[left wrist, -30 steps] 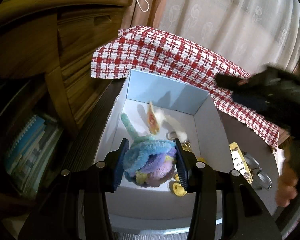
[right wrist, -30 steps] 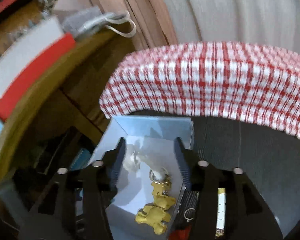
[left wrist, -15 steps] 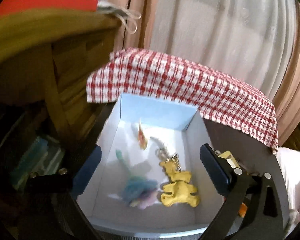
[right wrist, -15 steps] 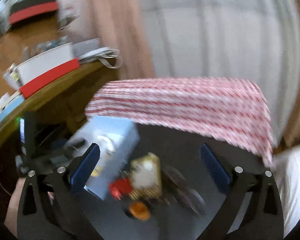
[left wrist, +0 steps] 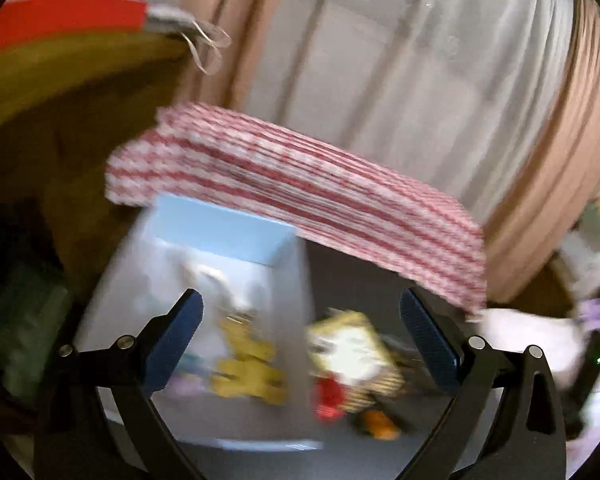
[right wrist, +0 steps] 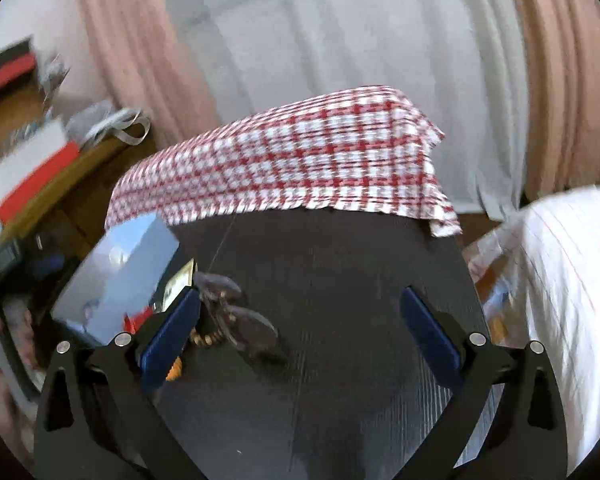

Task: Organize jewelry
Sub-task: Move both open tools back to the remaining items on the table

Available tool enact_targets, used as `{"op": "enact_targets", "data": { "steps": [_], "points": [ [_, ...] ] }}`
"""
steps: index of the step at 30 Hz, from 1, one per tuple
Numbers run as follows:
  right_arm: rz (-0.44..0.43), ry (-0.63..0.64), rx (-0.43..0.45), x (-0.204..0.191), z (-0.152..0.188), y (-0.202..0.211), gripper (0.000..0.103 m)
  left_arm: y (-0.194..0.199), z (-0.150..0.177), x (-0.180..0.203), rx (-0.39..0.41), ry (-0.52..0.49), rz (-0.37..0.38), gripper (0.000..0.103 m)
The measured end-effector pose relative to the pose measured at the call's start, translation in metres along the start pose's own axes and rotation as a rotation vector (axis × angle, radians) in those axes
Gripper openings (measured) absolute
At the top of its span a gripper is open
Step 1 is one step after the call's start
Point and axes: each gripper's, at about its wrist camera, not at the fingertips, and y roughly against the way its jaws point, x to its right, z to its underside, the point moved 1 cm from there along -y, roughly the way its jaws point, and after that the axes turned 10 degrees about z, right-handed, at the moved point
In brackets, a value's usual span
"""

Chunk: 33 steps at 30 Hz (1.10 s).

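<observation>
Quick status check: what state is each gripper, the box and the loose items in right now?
left gripper: open, holding nothing.
right gripper: open, holding nothing.
blue box: lidless, open top.
yellow bear keychain: lying inside the box.
yellow-white charm: on the table outside the box.
checkered cloth: draped over something behind the box.

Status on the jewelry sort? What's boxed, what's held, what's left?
Done: yellow bear charm lies in the blue box. In hand: nothing; left gripper and right gripper are open. Left: yellow-white piece, red piece, orange piece and dark clips on the table.
</observation>
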Motion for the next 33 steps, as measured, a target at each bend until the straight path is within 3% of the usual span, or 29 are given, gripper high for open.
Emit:
{"op": "enact_targets", "data": {
  "steps": [3, 8, 10, 18, 21, 24, 29, 33],
  "points": [
    [-0.003, 0.161, 0.007, -0.025, 0.007, -0.003, 0.095, -0.009, 0.007, 0.013, -0.045, 0.051, 0.066, 0.099],
    [0.032, 0.277, -0.032, -0.054, 0.018, -0.026, 0.074, -0.028, 0.018, 0.037, -0.115, -0.026, 0.02, 0.099],
    [0.106, 0.331, -0.044, -0.064, 0.022, -0.037, 0.062, -0.034, 0.02, 0.04, -0.141, -0.038, 0.003, 0.099],
    [0.197, 0.435, -0.056, -0.076, 0.029, -0.052, 0.045, -0.064, 0.015, 0.067, -0.198, -0.198, -0.247, 0.099],
    [0.204, 0.43, -0.052, -0.077, 0.028, -0.054, 0.037, -0.069, 0.015, 0.071, -0.21, -0.221, -0.284, 0.099],
    [0.159, 0.36, -0.097, -0.067, 0.023, -0.061, 0.017, -0.073, 0.02, 0.075, -0.252, -0.246, -0.298, 0.099],
    [0.08, 0.173, -0.137, -0.042, 0.014, -0.062, 0.016, -0.086, 0.043, 0.094, -0.35, -0.393, -0.373, 0.099],
    [0.053, 0.066, -0.156, -0.025, 0.01, -0.061, 0.014, -0.109, 0.067, 0.11, -0.408, -0.576, -0.49, 0.099]
  ]
}}
